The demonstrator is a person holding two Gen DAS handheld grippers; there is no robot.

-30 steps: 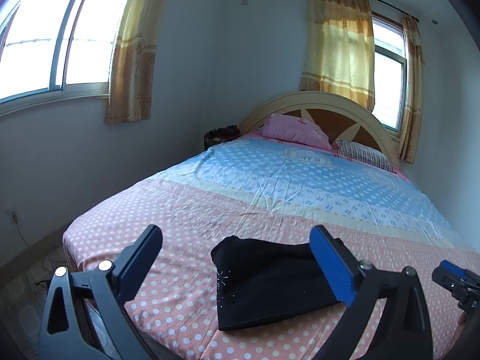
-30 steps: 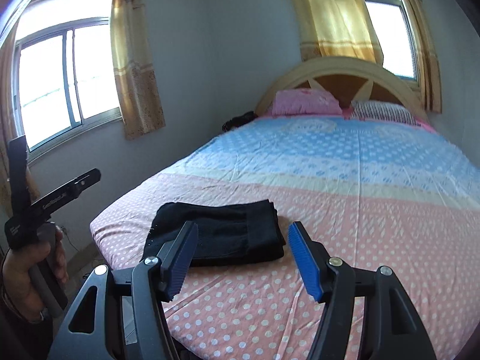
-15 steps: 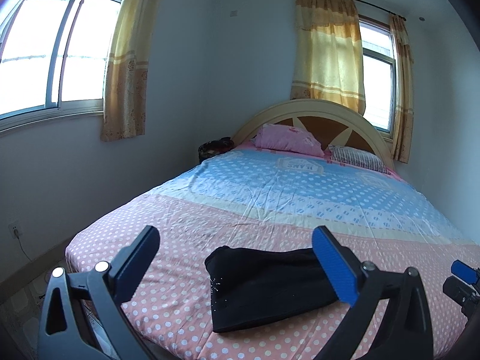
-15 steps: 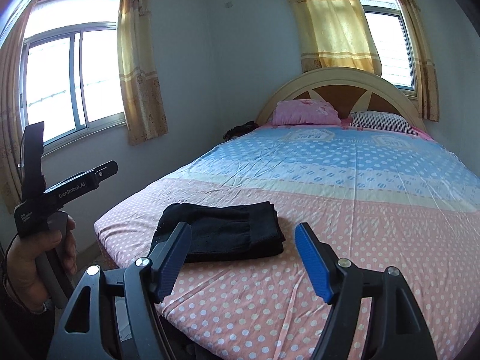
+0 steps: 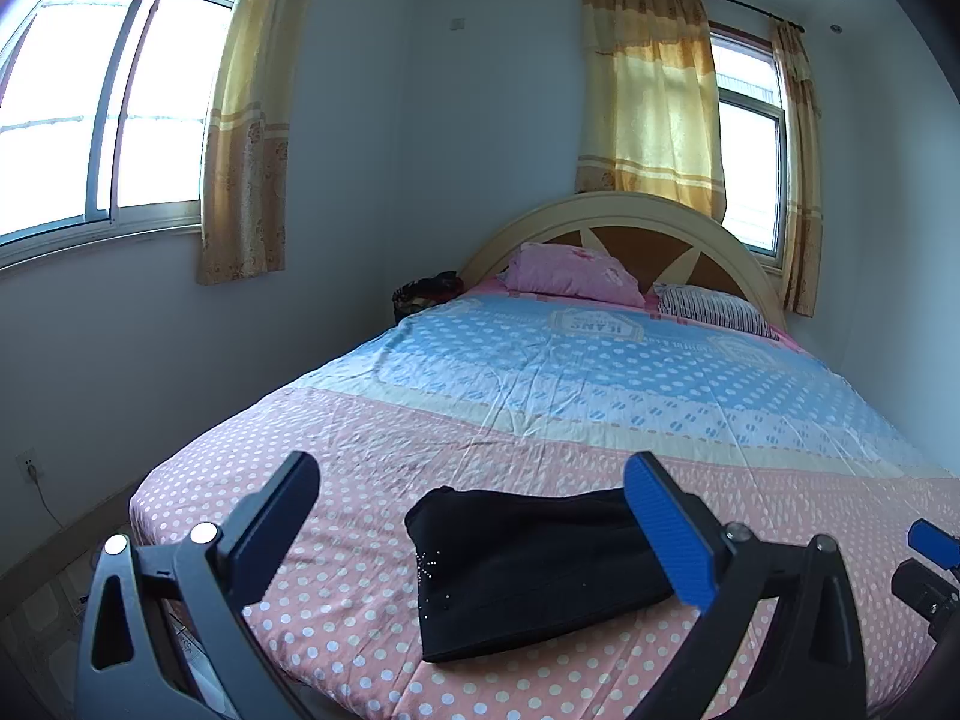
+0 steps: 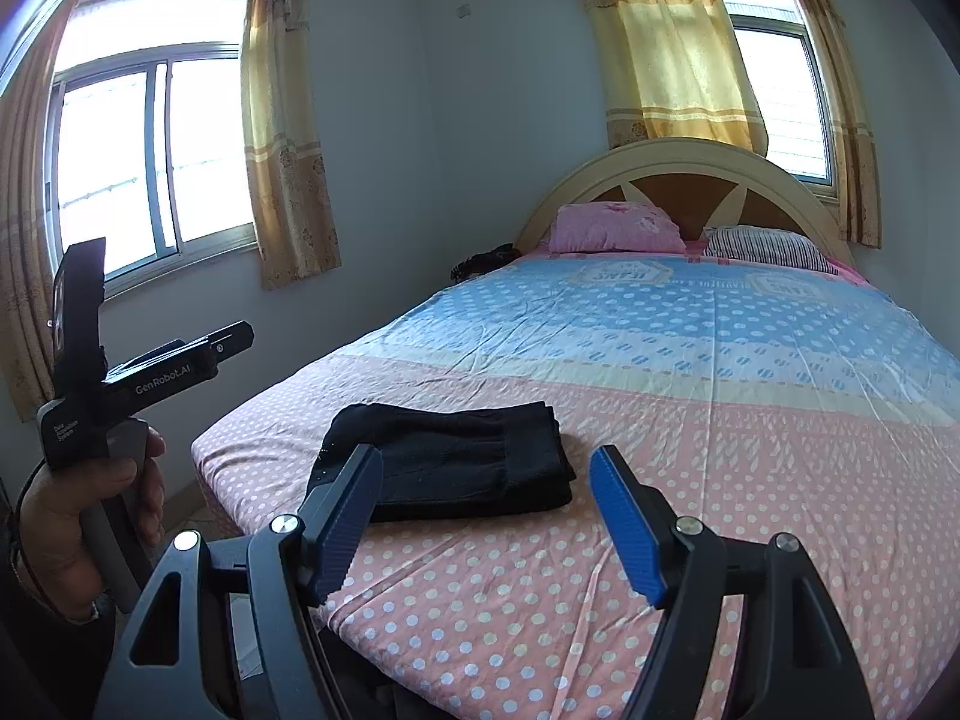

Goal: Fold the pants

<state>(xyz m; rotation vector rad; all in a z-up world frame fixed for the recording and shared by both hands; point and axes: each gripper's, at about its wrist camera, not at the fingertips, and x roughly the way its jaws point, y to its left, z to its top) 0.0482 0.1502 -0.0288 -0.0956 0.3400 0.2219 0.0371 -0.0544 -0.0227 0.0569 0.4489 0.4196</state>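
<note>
Black pants (image 5: pixel 528 564) lie folded into a flat rectangle near the foot corner of the bed; they also show in the right wrist view (image 6: pixel 456 459). My left gripper (image 5: pixel 474 534) is open and empty, held in the air short of the bed's foot edge, clear of the pants. My right gripper (image 6: pixel 489 522) is open and empty, also back from the bed and clear of the pants. The left gripper's body (image 6: pixel 138 384), held in a hand, shows at the left of the right wrist view.
The bed (image 5: pixel 540 420) has a pink and blue dotted sheet, a pink pillow (image 5: pixel 570 276), a striped pillow (image 5: pixel 714 309) and a curved headboard (image 5: pixel 624 216). A dark bundle (image 5: pixel 426 294) sits beside the head. Walls with curtained windows stand left and behind.
Both grippers have drawn back and up from the bed, so the folded pants look smaller and farther. The pants have not moved.
</note>
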